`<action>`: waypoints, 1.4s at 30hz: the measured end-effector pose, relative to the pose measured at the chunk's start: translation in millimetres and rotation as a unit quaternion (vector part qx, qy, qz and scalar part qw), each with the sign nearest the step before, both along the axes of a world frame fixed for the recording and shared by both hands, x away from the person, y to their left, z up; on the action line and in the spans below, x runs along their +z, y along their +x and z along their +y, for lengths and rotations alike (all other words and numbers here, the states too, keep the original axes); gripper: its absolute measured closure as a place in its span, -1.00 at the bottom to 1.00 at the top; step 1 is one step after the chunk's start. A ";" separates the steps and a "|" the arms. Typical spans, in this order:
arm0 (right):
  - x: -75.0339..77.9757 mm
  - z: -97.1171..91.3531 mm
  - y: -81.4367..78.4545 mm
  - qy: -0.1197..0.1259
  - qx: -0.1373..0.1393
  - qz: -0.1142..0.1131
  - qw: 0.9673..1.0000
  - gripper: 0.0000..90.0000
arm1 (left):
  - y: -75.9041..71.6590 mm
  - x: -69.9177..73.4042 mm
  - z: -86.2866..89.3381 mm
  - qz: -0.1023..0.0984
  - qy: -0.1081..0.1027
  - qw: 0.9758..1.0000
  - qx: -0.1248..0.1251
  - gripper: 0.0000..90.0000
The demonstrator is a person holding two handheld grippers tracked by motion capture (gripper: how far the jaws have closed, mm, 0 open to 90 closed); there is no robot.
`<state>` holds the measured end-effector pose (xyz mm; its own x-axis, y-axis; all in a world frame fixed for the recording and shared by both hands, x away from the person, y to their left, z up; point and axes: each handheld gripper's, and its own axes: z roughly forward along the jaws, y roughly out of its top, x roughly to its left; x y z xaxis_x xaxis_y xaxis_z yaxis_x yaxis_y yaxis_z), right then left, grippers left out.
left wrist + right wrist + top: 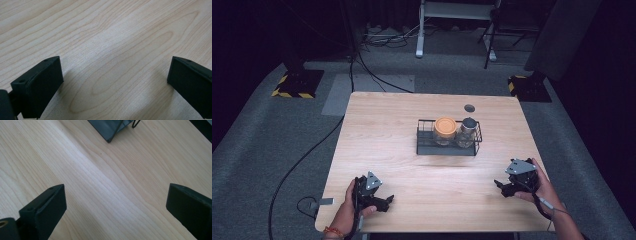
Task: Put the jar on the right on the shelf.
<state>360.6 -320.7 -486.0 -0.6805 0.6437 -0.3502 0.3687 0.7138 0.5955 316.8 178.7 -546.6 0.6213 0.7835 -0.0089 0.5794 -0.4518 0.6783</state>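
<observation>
Both my hands sit at the near edge of the table, and that pale wood top is the biggest thing going, bare grain running under each gripper view. My left gripper rests low on the near left, jaws spread wide with nothing but wood between them. Same story for my right gripper on the near right: jaws wide apart, holding nothing. Mid-table, well apart from both, stands the black wire basket; its corner peeks into the top of my right gripper view. Inside it, side by side, an orange-lidded jar on the left and a dark-capped jar on the right. Beyond the basket lies a small dark disc.
</observation>
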 end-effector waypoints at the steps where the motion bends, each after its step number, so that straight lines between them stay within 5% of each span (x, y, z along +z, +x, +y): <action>1: -1.0 -1.2 -0.9 0.002 -0.001 0.001 1.000 -0.93 | 0.0 0.0 0.0 0.000 0.000 1.000 0.000 -1.00; 25: -27.7 -28.6 -20.4 0.009 -0.023 0.027 0.999 -0.93 | -0.1 0.0 0.0 0.000 0.000 1.000 0.000 -1.00; 42: -48.6 -56.6 -34.0 0.078 -0.053 0.049 0.994 -0.94 | -0.2 0.0 0.0 0.000 0.000 1.000 0.001 -1.00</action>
